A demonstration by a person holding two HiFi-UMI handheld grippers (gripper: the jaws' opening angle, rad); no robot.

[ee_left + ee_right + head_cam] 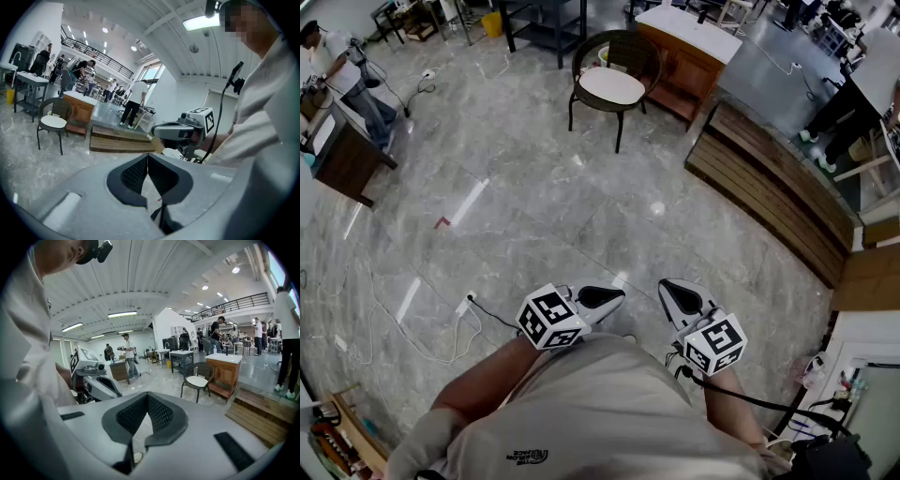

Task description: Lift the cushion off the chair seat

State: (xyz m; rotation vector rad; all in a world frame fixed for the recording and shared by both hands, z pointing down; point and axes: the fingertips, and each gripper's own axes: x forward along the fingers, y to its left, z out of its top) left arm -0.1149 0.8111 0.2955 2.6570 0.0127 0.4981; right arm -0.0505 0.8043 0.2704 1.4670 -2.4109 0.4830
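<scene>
One pale oval cushion (612,86) on dark chair (636,53); left tool (148,163), right tool (148,401) pressed together.

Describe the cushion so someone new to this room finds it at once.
At the far side of the grey marble floor stands a wooden cabinet with a white top. Just left of it in the head view is a dark round-backed chair on thin legs. The cushion is the pale, rounded pad lying flat on its seat, the only light patch on that dark frame.
</scene>
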